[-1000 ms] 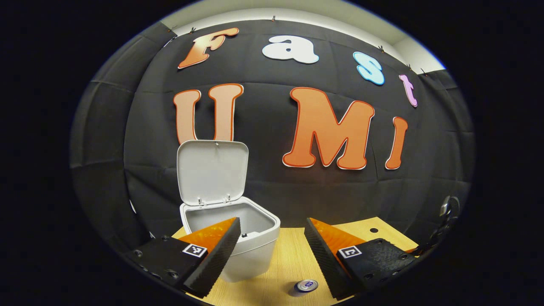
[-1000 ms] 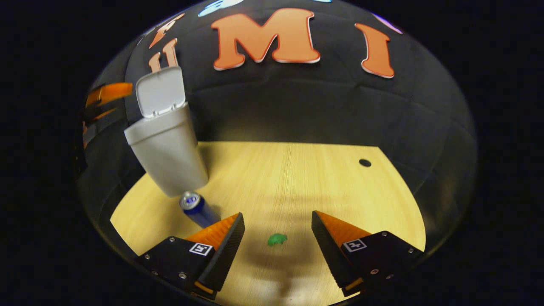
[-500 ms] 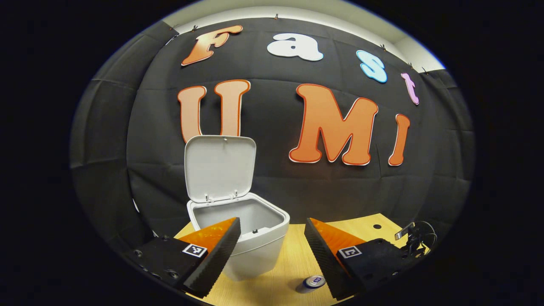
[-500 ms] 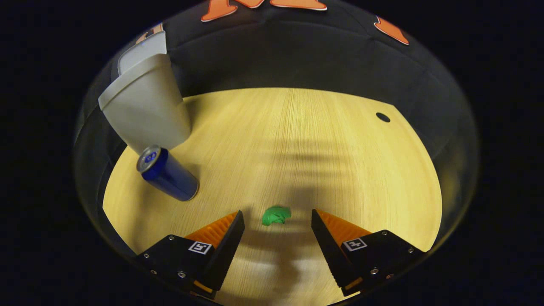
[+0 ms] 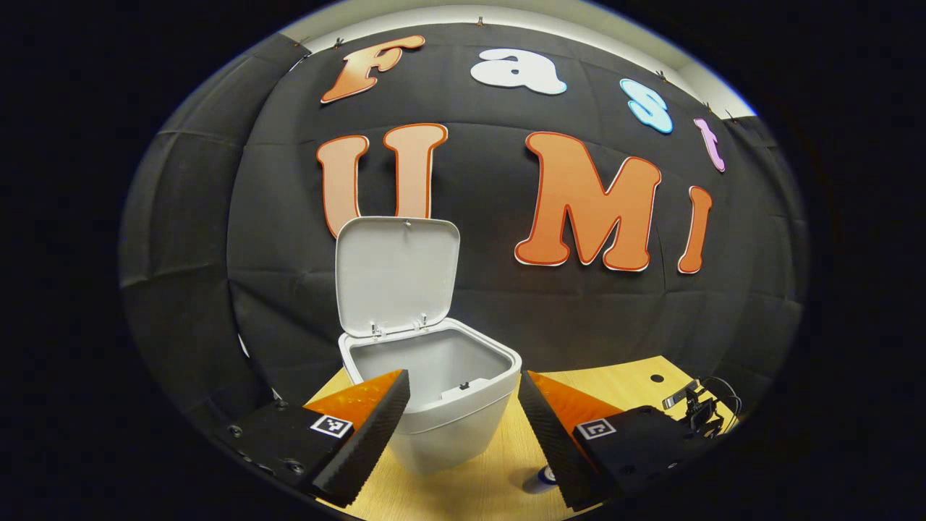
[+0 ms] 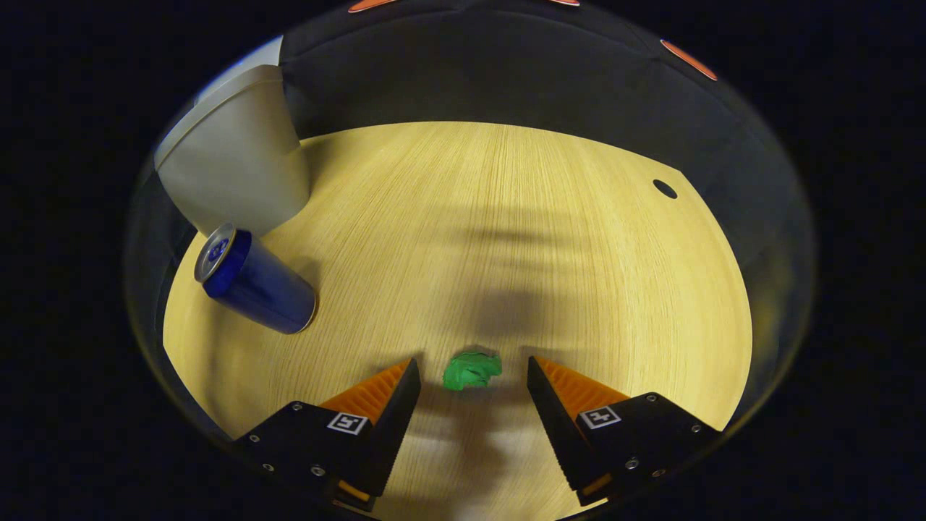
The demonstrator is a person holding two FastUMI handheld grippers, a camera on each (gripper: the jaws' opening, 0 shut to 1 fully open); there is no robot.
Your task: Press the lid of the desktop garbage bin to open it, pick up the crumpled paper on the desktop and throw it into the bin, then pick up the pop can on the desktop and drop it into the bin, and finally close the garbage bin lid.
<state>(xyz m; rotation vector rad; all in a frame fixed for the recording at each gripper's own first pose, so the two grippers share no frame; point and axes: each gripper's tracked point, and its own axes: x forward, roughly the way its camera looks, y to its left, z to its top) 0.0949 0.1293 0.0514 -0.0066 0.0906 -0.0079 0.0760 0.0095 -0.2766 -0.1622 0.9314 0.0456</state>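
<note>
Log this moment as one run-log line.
lid open | right gripper open, paper between tips, ungrasped | can upright by bin | left gripper open

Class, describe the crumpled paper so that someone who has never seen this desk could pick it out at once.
Start at the wooden desktop, with the white bin at one side and a blue pop can standing beside it. Apart from both, on bare wood between the open fingers of the right gripper, lies the crumpled paper. It is the only green thing there, small and wadded.

Black cloth wall hung in creased panels, clipped along top. Pale wall strip above. Light wood tabletop, one round hole near far corner.
</note>
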